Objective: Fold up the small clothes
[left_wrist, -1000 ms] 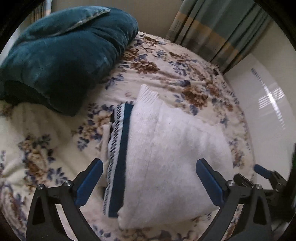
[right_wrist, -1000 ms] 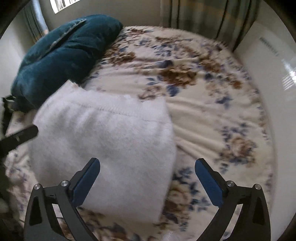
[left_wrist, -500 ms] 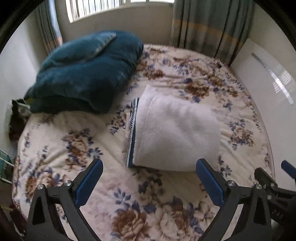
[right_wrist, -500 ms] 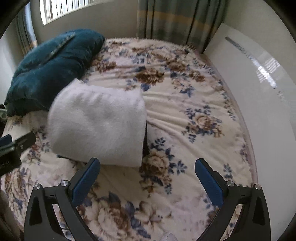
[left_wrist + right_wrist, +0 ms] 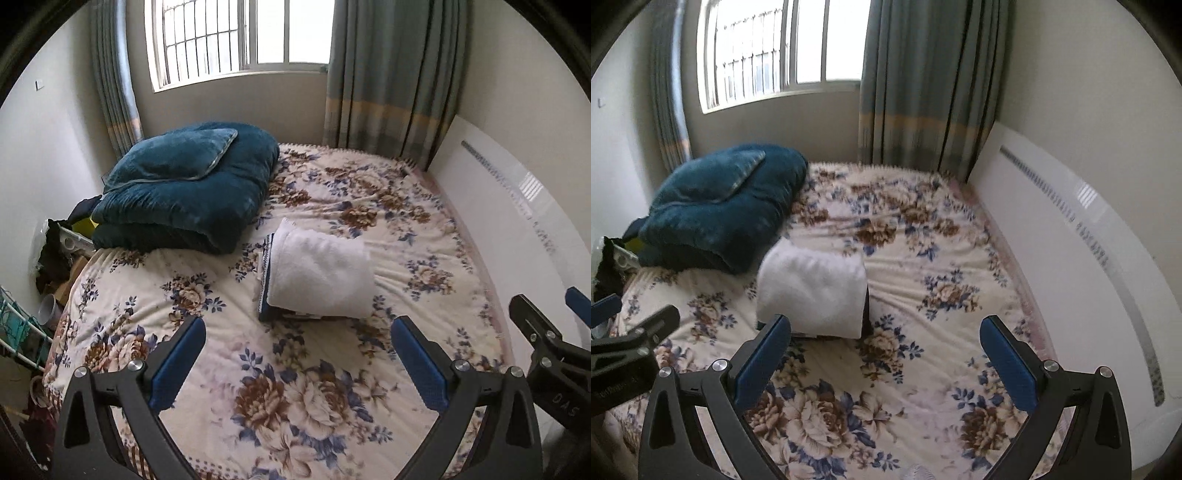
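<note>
Floral bedspread (image 5: 303, 387) filled the room, and your folded white garment (image 5: 321, 273) lay near its middle.

Going down in size: the bedspread covered the bed below the window (image 5: 236, 37) and curtains (image 5: 391, 74); a folded teal quilt (image 5: 184, 188) sat at the far left corner, just beside the garment, whose dark patterned edge faced left under the white fleece. You held your left gripper (image 5: 297, 365) and your right gripper (image 5: 884, 365) above the near end of the bed, well apart from the garment, both with jaws spread wide and nothing between them.
</note>
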`<state>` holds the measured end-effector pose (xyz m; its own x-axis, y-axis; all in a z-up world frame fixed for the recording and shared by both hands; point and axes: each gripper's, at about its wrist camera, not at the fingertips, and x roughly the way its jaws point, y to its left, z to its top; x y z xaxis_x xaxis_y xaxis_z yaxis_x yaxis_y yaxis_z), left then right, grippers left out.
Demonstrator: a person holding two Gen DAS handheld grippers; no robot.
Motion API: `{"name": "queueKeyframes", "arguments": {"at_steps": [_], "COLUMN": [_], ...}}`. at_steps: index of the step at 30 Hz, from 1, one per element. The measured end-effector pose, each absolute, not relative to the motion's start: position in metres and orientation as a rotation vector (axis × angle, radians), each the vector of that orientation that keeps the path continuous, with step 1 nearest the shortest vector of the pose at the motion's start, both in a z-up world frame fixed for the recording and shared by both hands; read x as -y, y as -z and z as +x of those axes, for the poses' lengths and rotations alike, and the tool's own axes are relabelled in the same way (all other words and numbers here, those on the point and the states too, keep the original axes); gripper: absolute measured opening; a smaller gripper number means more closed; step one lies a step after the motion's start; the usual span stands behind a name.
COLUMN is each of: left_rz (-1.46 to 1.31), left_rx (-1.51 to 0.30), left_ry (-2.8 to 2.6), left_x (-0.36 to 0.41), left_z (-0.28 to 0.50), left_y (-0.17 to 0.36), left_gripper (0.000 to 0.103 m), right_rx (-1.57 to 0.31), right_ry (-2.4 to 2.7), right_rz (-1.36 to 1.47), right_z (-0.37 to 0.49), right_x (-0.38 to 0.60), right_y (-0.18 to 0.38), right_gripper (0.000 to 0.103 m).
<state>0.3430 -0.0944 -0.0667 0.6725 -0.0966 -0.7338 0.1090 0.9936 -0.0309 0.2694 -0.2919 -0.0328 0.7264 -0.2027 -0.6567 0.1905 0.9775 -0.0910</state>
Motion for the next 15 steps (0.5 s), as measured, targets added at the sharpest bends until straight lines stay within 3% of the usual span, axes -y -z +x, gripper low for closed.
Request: {"name": "queueKeyframes", "arguments": {"at_steps": [15], "left_rz": [0.002], "left_rx": [-0.72], "left_ry": [0.088], "left_x": [0.088], "left_z": [0.267], "left_y": [0.012], "left_gripper": [0.103], "right_rx": [-0.607], "right_ry": [0.174], "right_rz": [-0.009], "right_z": [0.162], "right_x": [0.284], "right_y": [-0.056], "right_gripper": [0.103]}}
